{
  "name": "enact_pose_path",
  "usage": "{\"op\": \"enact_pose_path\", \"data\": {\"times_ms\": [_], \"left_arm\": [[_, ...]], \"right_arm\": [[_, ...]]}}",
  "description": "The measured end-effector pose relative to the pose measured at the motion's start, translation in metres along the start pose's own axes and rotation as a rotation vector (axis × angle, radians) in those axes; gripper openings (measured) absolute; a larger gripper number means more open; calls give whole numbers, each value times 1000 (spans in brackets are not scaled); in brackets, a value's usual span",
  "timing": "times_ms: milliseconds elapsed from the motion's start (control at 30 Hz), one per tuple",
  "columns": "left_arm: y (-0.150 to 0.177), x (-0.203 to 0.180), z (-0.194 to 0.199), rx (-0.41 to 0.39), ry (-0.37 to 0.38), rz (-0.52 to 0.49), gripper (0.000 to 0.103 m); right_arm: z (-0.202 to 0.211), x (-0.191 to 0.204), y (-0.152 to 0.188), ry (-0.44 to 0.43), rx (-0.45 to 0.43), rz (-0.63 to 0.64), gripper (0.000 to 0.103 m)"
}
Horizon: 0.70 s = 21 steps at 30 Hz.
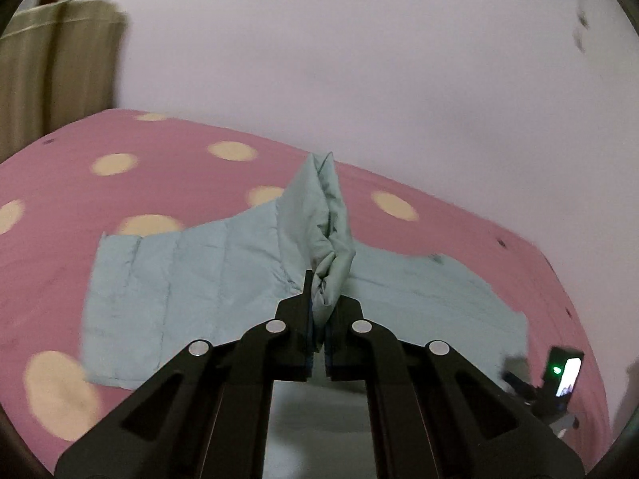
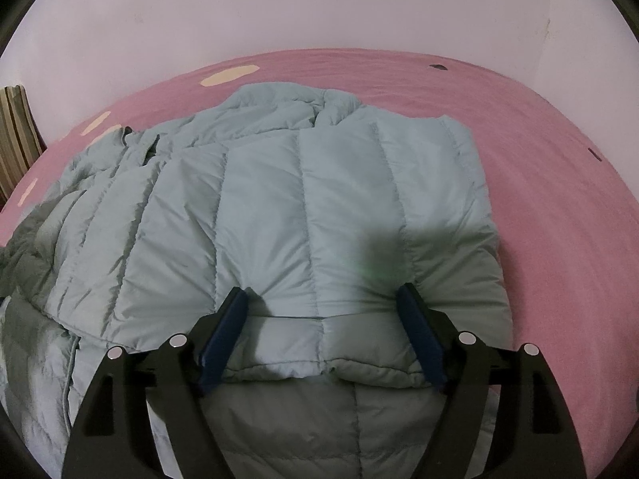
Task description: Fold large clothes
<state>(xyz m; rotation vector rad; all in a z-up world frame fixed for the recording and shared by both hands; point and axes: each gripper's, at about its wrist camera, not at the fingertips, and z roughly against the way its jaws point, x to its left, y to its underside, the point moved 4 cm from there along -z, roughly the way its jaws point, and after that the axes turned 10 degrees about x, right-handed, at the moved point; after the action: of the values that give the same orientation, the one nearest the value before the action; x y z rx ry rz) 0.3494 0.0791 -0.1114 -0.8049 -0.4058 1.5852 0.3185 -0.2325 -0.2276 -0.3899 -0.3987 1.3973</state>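
Note:
A light blue quilted puffer jacket (image 1: 191, 279) lies spread on a pink bed. In the left wrist view my left gripper (image 1: 325, 293) is shut on a bunched fold of the jacket (image 1: 327, 219), which stands up in a ridge above the rest of the garment. In the right wrist view the same jacket (image 2: 279, 199) fills the middle. My right gripper (image 2: 321, 291) is open and points down. Its blue-padded fingers (image 2: 223, 331) are spread wide, with the tips resting on the fabric over a folded edge. Nothing is pinched between them.
The pink bedsheet (image 1: 159, 147) has cream dots and runs back to a pale wall. A beige curtain (image 1: 56, 64) hangs at the far left. A small black device with a lit screen (image 1: 567, 371) sits at the bed's right edge. Bare sheet (image 2: 559, 199) lies right of the jacket.

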Motion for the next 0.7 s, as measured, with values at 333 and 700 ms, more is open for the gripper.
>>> {"op": "enact_pose_path", "data": {"times_ms": [333,700], "left_arm": [[48,-109,-98,181,56,-145,3],[59,-122,-66,157,113,-173,64]], "right_arm": [[0,4,0,-11,-4,-10,78],[-1,4,1,-4,-3,-11,78]]}}
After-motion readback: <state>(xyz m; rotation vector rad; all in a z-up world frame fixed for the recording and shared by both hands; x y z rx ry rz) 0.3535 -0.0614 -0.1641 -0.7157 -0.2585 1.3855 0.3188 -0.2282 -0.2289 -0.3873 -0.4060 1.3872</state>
